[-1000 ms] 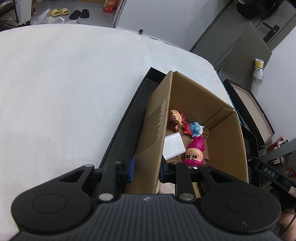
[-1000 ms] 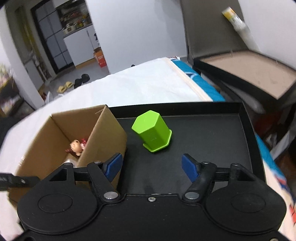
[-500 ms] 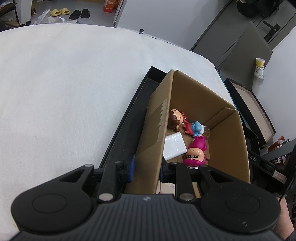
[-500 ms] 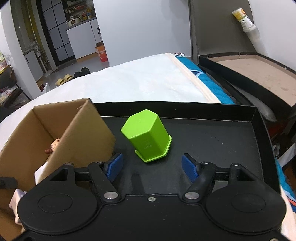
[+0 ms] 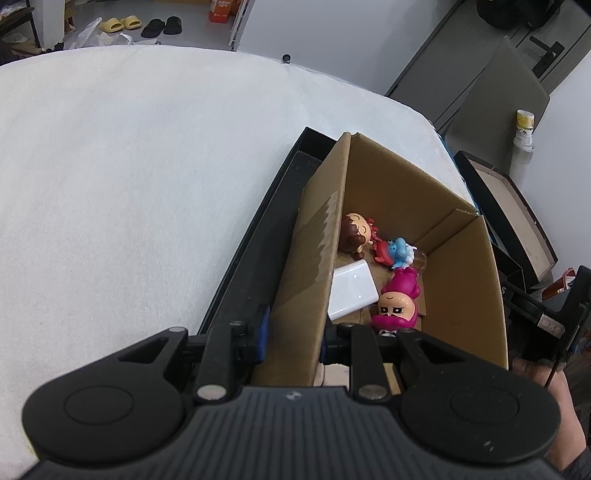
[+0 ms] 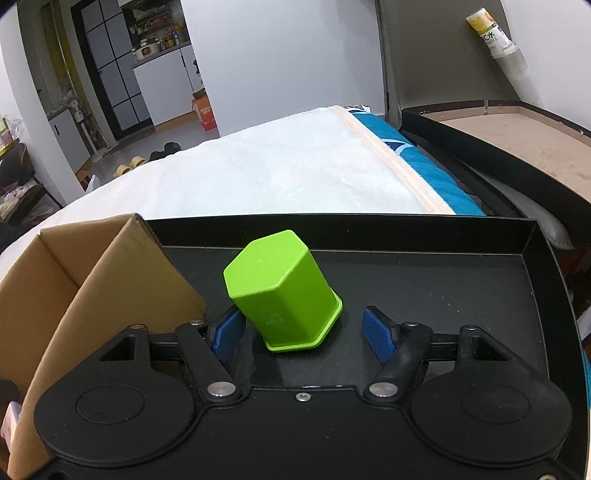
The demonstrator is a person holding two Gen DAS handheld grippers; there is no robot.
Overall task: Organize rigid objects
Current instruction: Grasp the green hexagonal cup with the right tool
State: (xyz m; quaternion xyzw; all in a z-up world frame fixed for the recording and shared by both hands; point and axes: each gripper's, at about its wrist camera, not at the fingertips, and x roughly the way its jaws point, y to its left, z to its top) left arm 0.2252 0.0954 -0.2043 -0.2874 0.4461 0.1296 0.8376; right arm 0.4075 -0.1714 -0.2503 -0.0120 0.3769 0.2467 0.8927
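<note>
A cardboard box (image 5: 469,266) stands in a black tray (image 5: 258,236) on a white blanket. It holds a brown-haired figurine (image 5: 356,234), a blue and red figurine (image 5: 395,253), a white block (image 5: 352,290) and a pink figurine (image 5: 397,306). My left gripper (image 5: 293,338) is shut on the box's left wall (image 5: 314,258). In the right wrist view a green hexagonal cup (image 6: 280,291) stands upside down on the tray floor (image 6: 443,288), next to the box (image 6: 110,277). My right gripper (image 6: 301,334) is open with the cup's base between its pads, apart from both.
The tray's rim (image 6: 532,236) rises at the far and right sides. Another black tray with a brown floor (image 6: 517,129) stands beyond the blanket's edge. A white and yellow bottle (image 6: 495,33) stands behind it. The white blanket (image 5: 129,184) spreads left of the box.
My right gripper has moved forward to the green cup, which now sits between its pads. The left gripper keeps its hold on the box wall and has hardly moved.
</note>
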